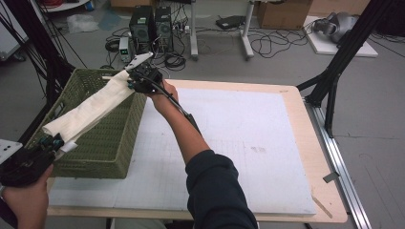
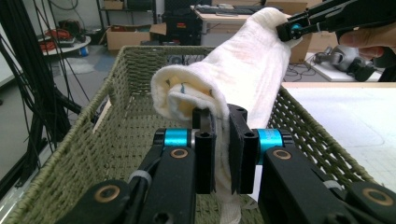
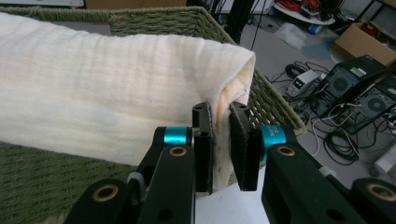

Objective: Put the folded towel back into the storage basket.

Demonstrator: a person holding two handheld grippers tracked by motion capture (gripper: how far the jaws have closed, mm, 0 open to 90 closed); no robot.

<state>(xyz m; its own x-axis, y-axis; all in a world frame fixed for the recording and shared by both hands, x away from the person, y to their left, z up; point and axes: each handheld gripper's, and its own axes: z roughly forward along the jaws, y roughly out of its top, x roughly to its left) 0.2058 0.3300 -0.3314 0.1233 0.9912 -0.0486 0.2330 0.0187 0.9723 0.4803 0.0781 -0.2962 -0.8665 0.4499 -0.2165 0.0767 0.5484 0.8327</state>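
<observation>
above the green basket [image 1: 102, 143] we stretch the folded towel [image 1: 88, 110], left gripper [image 1: 51, 142] and right gripper [image 1: 132, 82] clamped on its 2 ends.

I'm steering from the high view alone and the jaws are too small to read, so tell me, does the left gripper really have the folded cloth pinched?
Observer: Yes. In the left gripper view the left gripper has both jaws pressed on a fold at the near end of the cream cloth.
Operator: And the far end?
Observer: The right gripper clamps that end's edge, with an orange tint showing inside the fold.
Operator: Is the cloth touching the basket?
Observer: The right gripper view shows it stretched across the green woven basket, but contact with the rim cannot be judged.
</observation>
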